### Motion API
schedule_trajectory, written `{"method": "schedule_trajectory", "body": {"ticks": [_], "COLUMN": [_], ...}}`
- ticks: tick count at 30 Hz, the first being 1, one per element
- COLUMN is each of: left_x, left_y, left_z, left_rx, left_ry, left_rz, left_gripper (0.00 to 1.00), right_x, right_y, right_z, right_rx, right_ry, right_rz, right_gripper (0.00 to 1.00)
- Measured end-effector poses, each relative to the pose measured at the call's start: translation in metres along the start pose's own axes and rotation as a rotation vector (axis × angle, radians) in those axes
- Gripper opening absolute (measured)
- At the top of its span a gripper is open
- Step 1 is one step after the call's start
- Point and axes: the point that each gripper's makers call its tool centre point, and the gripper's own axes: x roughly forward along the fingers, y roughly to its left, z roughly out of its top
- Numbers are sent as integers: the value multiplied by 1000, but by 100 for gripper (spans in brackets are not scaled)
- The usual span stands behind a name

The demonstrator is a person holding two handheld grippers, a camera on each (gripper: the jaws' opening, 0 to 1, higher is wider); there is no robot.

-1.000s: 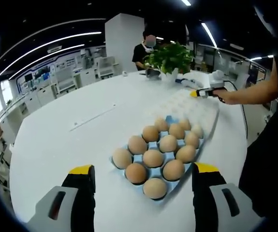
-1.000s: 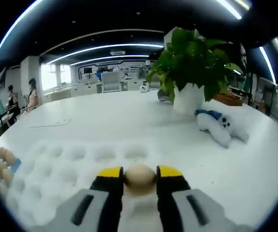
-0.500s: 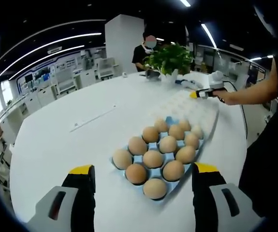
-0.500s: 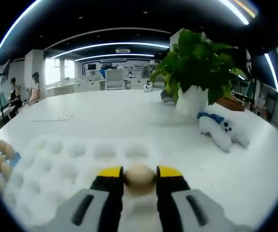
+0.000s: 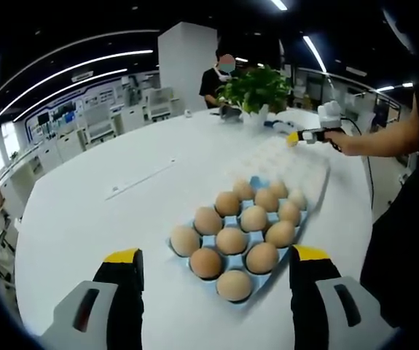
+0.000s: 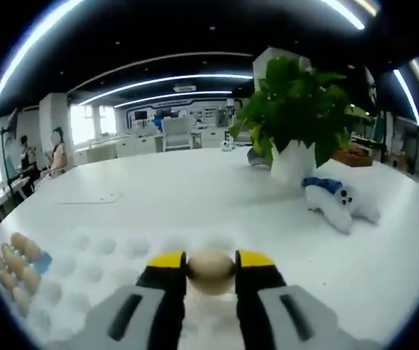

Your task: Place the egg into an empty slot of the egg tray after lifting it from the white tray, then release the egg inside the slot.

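Bright office lighting falls on a wide white table (image 5: 85, 211), with a potted plant (image 6: 296, 120) and a small plush toy (image 6: 337, 204) beyond the right gripper (image 6: 210, 271), whose jaws pinch one egg (image 6: 210, 270) between their yellow tips. That egg hangs clear above the white tray (image 6: 100, 255), whose round hollows lie below and ahead of the jaws. In the left gripper view the right gripper (image 5: 305, 135) is far ahead, over the far end of the white tray (image 5: 296, 166). The left gripper (image 5: 216, 281) hovers with jaws spread wide and nothing between them, just short of the blue egg tray (image 5: 256, 181). I count ten eggs (image 5: 232, 239) in it. So the lift looks done; carrying the egg over, seating it in a free slot and letting go are left, and I can't make out which slot is free.
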Motion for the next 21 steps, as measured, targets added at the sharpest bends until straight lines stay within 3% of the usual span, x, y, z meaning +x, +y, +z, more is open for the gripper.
{"method": "schedule_trajectory", "body": {"ticks": [13,21], "left_x": [0,1], "left_y": [0,2], "left_z": [-1,-2], "left_rx": [4,-1], "left_ry": [5,3], "left_rz": [-4,-4], "left_gripper": [83,83], "right_x": [2,0], "right_y": [100,164], "right_z": [10,2], "right_rx": [-15,-45], "right_ry": [-22,5], "right_rz": [257,430], "right_gripper": [25,25]}}
